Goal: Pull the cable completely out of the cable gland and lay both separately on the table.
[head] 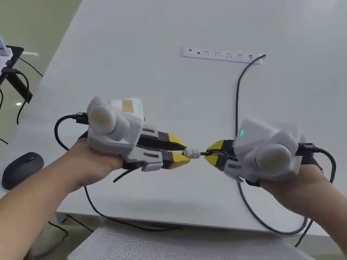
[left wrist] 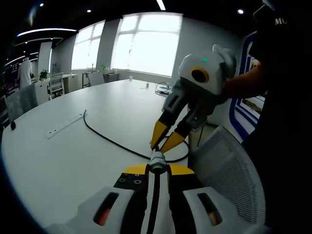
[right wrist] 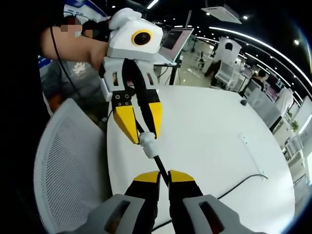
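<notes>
**Gland and cable braced for the pull**

My left gripper [head: 184,153] is clamped on the one white cable gland [head: 193,154]. At its 3 o'clock, my right gripper [head: 210,154] pinches the one black cable [right wrist: 160,165], so the two can be drawn apart. Both hover over the table [head: 162,65], with one power strip [head: 222,54] at 12 o'clock.

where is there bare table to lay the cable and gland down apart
The widest bare table lies between the power strip and the grippers, left of the black power cord. More room lies left of the left gripper, beyond the mouse. It is crowded by the right gripper, where the cord runs to the near edge.
</notes>
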Demonstrator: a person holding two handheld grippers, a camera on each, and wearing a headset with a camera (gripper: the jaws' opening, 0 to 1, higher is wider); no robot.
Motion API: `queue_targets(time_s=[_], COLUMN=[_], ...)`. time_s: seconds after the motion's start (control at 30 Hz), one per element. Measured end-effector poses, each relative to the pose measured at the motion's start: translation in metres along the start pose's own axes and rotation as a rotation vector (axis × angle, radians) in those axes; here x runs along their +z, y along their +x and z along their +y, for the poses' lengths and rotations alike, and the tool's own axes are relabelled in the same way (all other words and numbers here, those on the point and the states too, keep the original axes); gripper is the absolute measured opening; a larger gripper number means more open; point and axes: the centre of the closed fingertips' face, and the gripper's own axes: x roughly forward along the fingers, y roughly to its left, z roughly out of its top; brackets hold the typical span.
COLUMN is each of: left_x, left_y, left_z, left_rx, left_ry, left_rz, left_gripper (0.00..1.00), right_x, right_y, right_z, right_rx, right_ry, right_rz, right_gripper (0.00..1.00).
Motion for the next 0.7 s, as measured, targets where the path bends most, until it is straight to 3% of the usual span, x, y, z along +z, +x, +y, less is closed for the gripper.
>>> queue_targets(time_s=[0.23, 0.33, 0.57, 0.7], left_x=[0.004, 0.006, 0.006, 0.006], left_y=[-0.001, -0.001, -0.001, 0.000], left_z=[0.001, 0.002, 0.001, 0.001], left_rx=[0.000, -0.002, -0.003, -0.002], left_ry=[-0.009, -0.023, -0.015, -0.014], left_rz=[-0.018, -0.033, -0.026, -0.025], left_gripper=[0.15, 0.15, 0.15, 0.15], right_x=[-0.018, -0.031, -0.050, -0.064], right_y=[-0.005, -0.007, -0.007, -0.005], right_z=[-0.014, -0.020, -0.022, -0.019], right_rx=[-0.037, -0.050, -0.046, -0.024], right_ry=[0.125, 0.246, 0.395, 0.534], right_rz=[0.024, 0.030, 0.043, 0.056], right_gripper=[0.01, 0.01, 0.01, 0.01])
